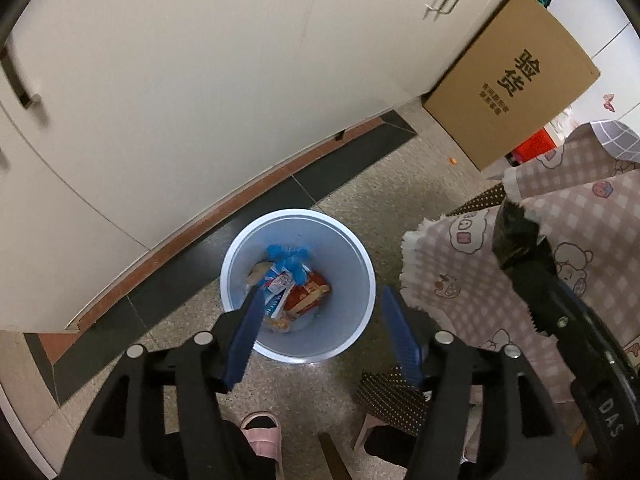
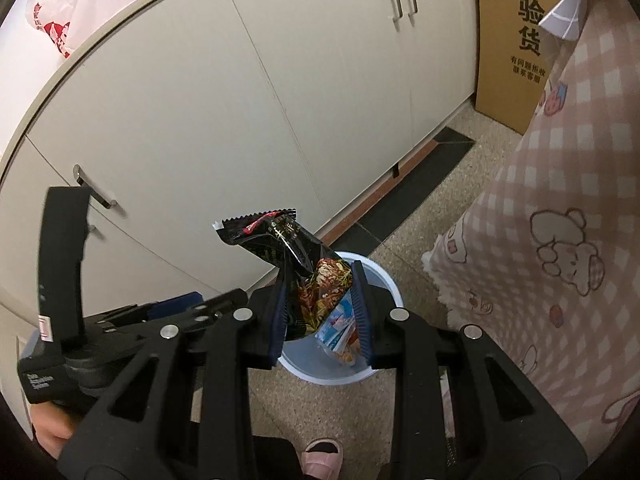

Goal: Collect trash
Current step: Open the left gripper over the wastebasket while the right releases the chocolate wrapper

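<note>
A pale blue waste bin stands on the speckled floor by the cabinets. It holds several wrappers and a crumpled blue glove. My left gripper is open and empty, held above the bin's near rim. My right gripper is shut on a black snack wrapper and holds it above the bin. The wrapper's top sticks up past the fingertips. In the left wrist view the same wrapper and right gripper show at the right.
White cabinets run along the far side with a dark floor strip below. A cardboard box leans at the right. A pink checked cloth hangs down beside the bin. A pink slipper is near the bottom.
</note>
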Available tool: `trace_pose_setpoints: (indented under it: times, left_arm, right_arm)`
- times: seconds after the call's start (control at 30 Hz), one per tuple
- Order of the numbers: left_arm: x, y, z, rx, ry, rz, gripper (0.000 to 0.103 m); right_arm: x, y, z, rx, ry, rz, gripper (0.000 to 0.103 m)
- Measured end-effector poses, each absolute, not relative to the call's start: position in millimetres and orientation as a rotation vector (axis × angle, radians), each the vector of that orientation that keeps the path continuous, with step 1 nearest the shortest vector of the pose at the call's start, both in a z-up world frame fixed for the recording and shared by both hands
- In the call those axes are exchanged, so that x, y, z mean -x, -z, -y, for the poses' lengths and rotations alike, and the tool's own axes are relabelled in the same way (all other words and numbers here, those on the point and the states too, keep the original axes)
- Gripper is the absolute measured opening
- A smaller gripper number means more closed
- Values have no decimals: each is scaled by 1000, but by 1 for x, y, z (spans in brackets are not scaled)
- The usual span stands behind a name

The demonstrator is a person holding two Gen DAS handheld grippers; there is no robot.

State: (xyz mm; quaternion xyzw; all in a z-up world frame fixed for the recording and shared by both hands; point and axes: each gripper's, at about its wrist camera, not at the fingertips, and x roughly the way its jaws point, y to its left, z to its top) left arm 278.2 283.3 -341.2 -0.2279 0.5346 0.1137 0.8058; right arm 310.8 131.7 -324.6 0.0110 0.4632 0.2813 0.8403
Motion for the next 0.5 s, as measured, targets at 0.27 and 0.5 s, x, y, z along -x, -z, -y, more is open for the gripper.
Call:
trace_pose_setpoints:
  times: [0.27,0.5]
  left_arm:
    - [-264,326,-293,502,-275,-1105,66]
    - [-252,305,-299,473,-365,-1061,73]
  right_arm:
    - [-311,323,-135,-30,-600,-981,29]
    - [-315,315,-136,-79,-619,-953,71]
